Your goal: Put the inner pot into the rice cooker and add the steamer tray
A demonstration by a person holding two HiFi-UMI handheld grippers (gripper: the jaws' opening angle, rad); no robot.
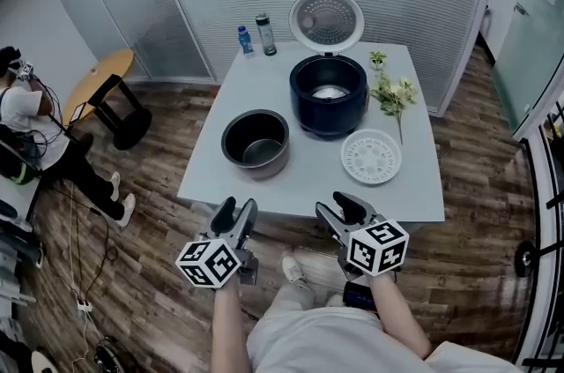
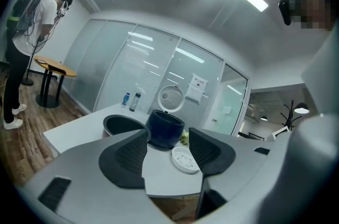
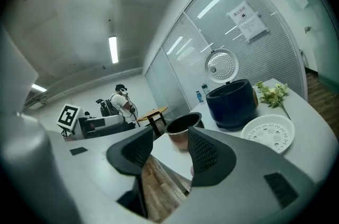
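Your left tongs (image 1: 239, 206) and right tongs (image 1: 334, 204) gape empty; the metal inner pot (image 1: 255, 141) looks rigid and slick, so pinch opposite rim edges.

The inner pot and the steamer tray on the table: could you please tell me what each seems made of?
Inner pot: likely metal, its dark interior faintly shiny at the bottom, its outer wall coppery in the right gripper view. Steamer tray: probably white plastic, matte, pierced with many small holes.
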